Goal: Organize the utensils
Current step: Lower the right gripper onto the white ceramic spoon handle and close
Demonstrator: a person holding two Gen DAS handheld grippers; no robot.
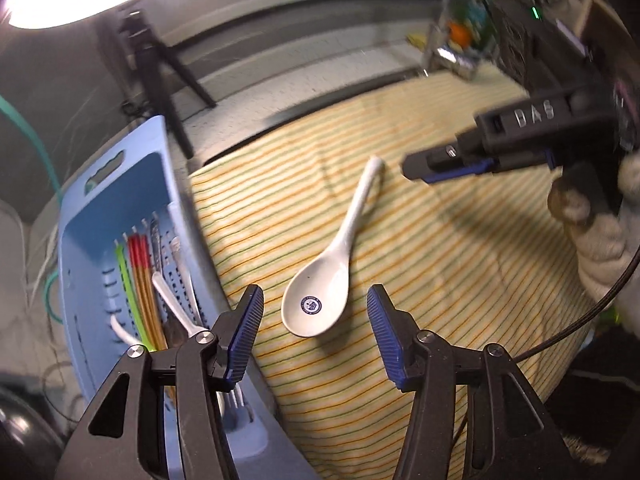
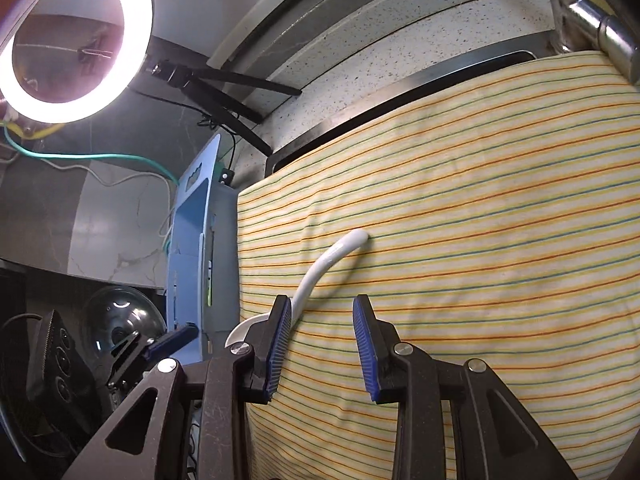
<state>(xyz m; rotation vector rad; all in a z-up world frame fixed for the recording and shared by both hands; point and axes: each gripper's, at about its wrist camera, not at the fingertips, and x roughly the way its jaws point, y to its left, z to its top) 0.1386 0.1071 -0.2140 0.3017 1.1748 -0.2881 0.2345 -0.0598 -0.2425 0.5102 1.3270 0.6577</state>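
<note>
A white ceramic soup spoon (image 1: 328,272) with a blue emblem in its bowl lies on the striped cloth (image 1: 440,280). My left gripper (image 1: 315,300) is open, its jaws on either side of the spoon's bowl, just above it. A blue basket (image 1: 96,208) at the left holds chopsticks (image 1: 138,276), a white plastic spoon and metal cutlery. My right gripper (image 2: 320,312) is open and empty, low over the cloth, with the spoon's handle (image 2: 320,268) just ahead of its left finger. It also shows at the right of the left wrist view (image 1: 440,166).
A ring light (image 2: 76,40) on a tripod stands behind the basket. A metal sink rim (image 2: 400,92) edges the cloth at the back. A tap (image 2: 592,20) is at the far right. A glass lid (image 2: 120,320) and cables lie left of the basket.
</note>
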